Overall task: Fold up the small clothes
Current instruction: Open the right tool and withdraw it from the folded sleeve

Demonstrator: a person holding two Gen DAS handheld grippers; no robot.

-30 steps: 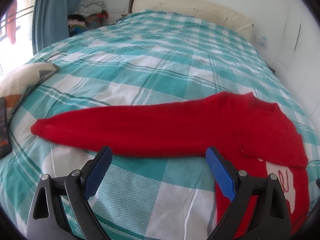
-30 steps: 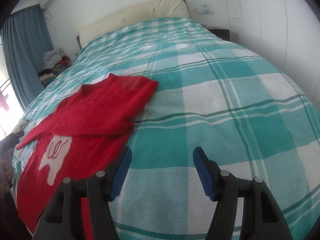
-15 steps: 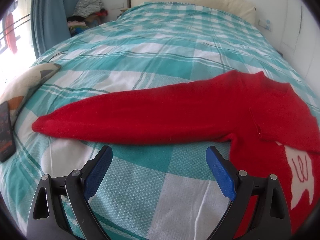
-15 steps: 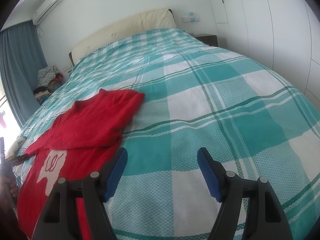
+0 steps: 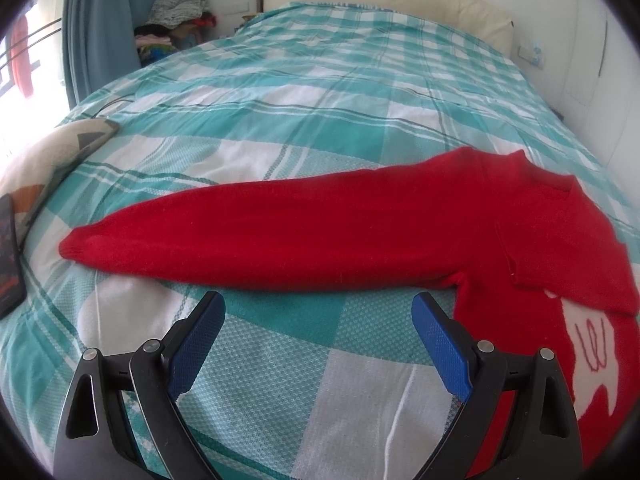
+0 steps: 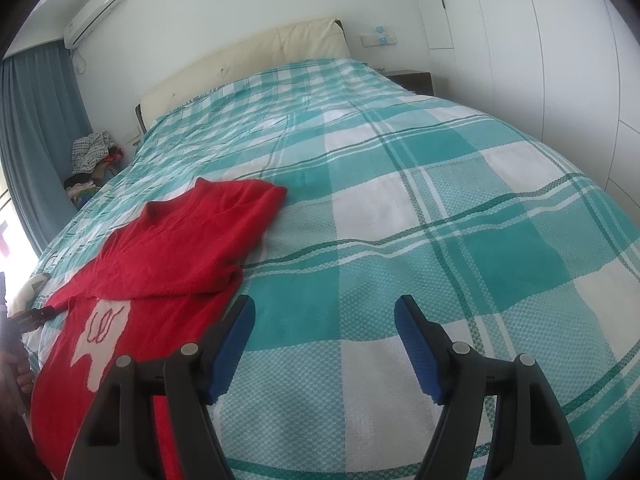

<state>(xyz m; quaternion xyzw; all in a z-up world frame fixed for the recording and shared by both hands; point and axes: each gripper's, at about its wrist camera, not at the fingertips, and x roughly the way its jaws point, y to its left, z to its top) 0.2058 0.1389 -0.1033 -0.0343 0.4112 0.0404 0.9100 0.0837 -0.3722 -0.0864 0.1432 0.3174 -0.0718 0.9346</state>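
Observation:
A small red sweater (image 5: 520, 240) with a white patch on its front lies flat on the teal and white checked bedspread (image 5: 320, 80). Its one sleeve (image 5: 260, 240) stretches out to the left, and the other side is folded in over the body (image 6: 188, 248). My left gripper (image 5: 319, 312) hovers open just in front of the stretched sleeve, nothing between its blue pads. My right gripper (image 6: 325, 316) stands open over bare bedspread (image 6: 440, 220), to the right of the sweater's folded edge, holding nothing.
A patterned cushion (image 5: 44, 160) and a dark flat device (image 5: 8, 252) lie at the bed's left edge. A heap of clothes (image 5: 176, 12) sits by the blue curtain. The cream headboard (image 6: 248, 56) and white wardrobe doors (image 6: 540, 60) bound the bed.
Both views have shifted a little: the sweater now sits slightly further left and lower in the left wrist view. The right gripper's jaws stand a bit wider than a second ago.

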